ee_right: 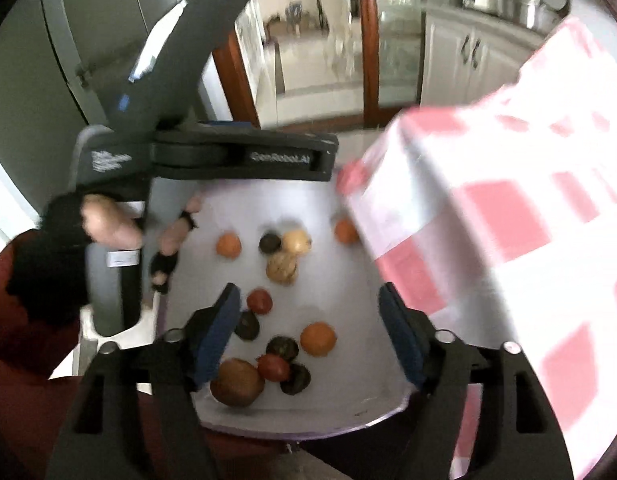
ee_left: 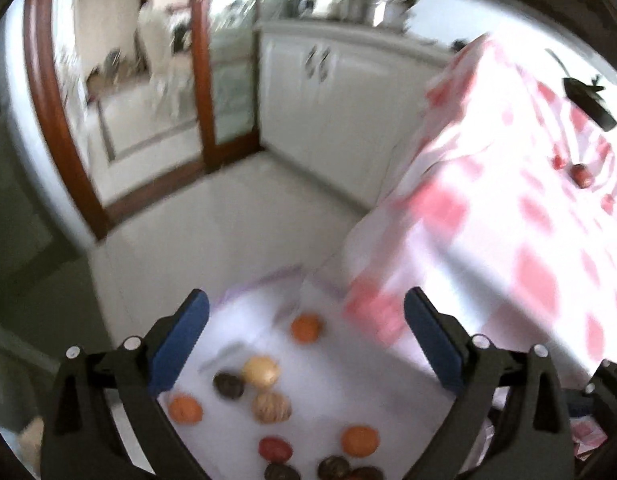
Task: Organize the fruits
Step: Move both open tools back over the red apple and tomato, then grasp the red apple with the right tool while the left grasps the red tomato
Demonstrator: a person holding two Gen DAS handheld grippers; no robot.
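Fruits (ee_right: pixel 282 268) scattered on white tray (ee_right: pixel 348 408), mostly round, no clear axis; both grippers' jaws wide, empty.

Left hand-held gripper (ee_left: pixel 306 350) hangs wide open above scattered fruits (ee_left: pixel 268 392) on a white surface (ee_left: pixel 336 364); checkered tablecloth (ee_left: pixel 508 200) at two o'clock.
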